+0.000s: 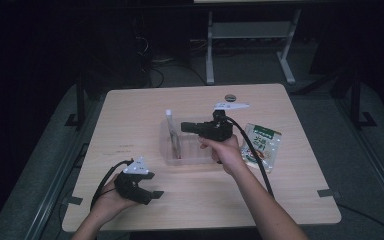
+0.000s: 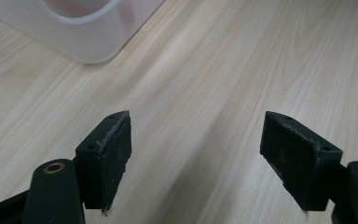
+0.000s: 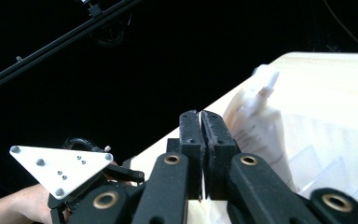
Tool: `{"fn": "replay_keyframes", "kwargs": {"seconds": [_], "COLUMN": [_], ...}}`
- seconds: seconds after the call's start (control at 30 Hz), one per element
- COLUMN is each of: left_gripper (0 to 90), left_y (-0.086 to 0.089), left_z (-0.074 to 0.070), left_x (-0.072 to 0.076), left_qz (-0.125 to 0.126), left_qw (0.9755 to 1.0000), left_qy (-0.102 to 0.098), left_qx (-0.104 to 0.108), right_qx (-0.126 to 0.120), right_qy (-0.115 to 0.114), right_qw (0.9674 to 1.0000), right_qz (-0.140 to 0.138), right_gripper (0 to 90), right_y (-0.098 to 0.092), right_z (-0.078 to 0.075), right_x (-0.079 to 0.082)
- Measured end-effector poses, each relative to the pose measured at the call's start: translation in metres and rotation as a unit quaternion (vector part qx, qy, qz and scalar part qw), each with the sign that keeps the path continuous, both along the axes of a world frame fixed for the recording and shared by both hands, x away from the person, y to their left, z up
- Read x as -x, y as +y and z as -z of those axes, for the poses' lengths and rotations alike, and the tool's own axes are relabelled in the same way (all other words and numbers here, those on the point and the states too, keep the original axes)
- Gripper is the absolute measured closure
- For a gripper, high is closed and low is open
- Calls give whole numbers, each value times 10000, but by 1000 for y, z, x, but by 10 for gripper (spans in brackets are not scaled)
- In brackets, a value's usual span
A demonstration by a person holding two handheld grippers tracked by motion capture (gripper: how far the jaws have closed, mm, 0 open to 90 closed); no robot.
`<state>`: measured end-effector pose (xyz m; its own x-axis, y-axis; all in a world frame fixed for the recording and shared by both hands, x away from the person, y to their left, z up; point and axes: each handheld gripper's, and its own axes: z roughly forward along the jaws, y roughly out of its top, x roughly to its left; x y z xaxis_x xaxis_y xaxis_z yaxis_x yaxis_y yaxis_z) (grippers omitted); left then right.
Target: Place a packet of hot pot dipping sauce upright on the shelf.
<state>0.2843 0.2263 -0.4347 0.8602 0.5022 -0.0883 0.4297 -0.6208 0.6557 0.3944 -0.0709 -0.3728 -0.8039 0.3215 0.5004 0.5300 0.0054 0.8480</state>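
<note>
A clear plastic container [image 1: 192, 156] stands mid-table. A pale pouch [image 1: 172, 131] stands upright against its left wall; in the right gripper view the pouch [image 3: 261, 123] sits just past the jaws, to their right. My right gripper [image 1: 184, 126] hovers over the container and points left at the pouch. Its jaws [image 3: 200, 114] are shut with nothing between them. My left gripper [image 1: 155, 193] rests low at the table's front left, jaws open and empty. The left gripper [image 2: 198, 126] looks along bare wood toward a corner of the container [image 2: 88, 44].
A green and white snack packet [image 1: 262, 145] lies flat to the right of the container. A small dark round object [image 1: 230, 97] sits near the far edge. The left gripper's white three-cornered plate [image 3: 60, 168] shows in the right gripper view.
</note>
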Motion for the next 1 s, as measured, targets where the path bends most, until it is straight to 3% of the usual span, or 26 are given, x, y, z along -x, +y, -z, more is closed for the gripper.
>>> {"fn": "replay_keyframes", "kwargs": {"seconds": [0.13, 0.27, 0.47, 0.6, 0.77, 1.0], "left_gripper": [243, 242, 242, 242, 242, 242], "left_y": [0, 0, 1, 0, -1, -1], "left_z": [0, 0, 0, 0, 0, 0], "left_x": [0, -1, -1, 0, 0, 0], "left_qz": [2, 25, 39, 10, -2, 77], "left_qw": [10000, 10000, 10000, 10000, 10000, 10000], "left_qy": [1, -25, -42, -8, 2, 15], "left_qx": [-3, -11, -43, -6, 10, -24], "right_qx": [258, 564, 1119, 1338, 1713, 1971], "right_qy": [-49, -344, -672, -730, -841, -928], "right_qw": [9997, 9978, 9914, 9882, 9815, 9759], "right_qz": [-23, -67, -103, -145, -162, -141], "right_gripper": [754, 643, 494, 471, 434, 363], "right_y": [-4, -7, -11, -17, -27, -43], "right_z": [-3, -8, -15, -16, -15, -14], "right_x": [3, 9, 22, 29, 39, 54]}}
